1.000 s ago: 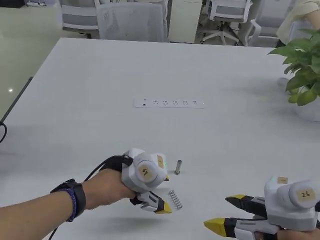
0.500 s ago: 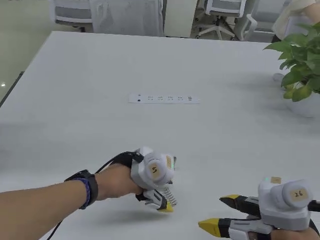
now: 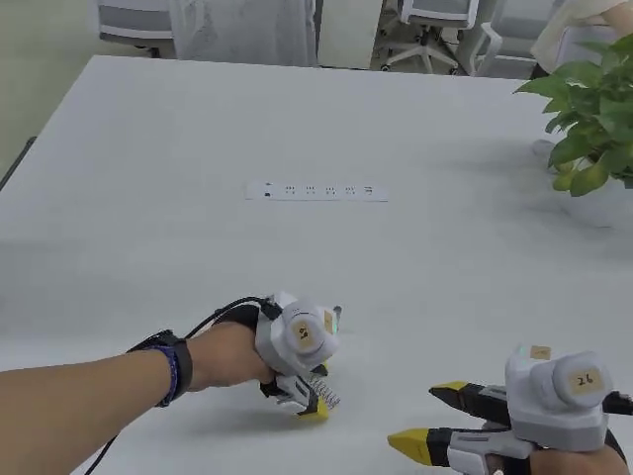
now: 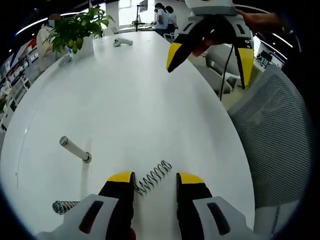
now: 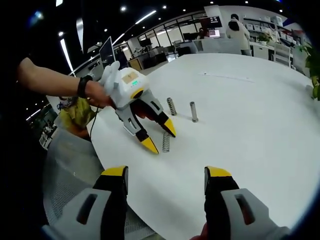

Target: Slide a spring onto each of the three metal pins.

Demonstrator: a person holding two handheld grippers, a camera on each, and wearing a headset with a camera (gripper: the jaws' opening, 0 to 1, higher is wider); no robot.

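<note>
My left gripper [image 4: 154, 179] is open and low on the white table, its yellow-tipped jaws either side of a small steel spring [image 4: 152, 176] that lies flat between them. In the head view the same spring [image 3: 324, 397] pokes out beside the left gripper [image 3: 307, 401]. A metal pin [image 4: 75, 149] stands upright to the left, and a second spring [image 4: 65, 205] lies near it. The right gripper view shows the pin [image 5: 193, 111], the second spring [image 5: 171, 106] and the left gripper [image 5: 160, 136] over the first spring [image 5: 166, 141]. My right gripper [image 3: 427, 418] hovers open and holds nothing.
A white power strip [image 3: 316, 191] lies mid-table. A potted plant [image 3: 584, 129] stands at the far right. Office chairs [image 3: 440, 30] line the far edge. A mesh chair [image 4: 280, 140] sits past the near table edge [image 5: 120, 165].
The left gripper has moved down and over the spring, so its jaws now stand either side of it. The right gripper has stayed low at the right. The head camera has shifted.
</note>
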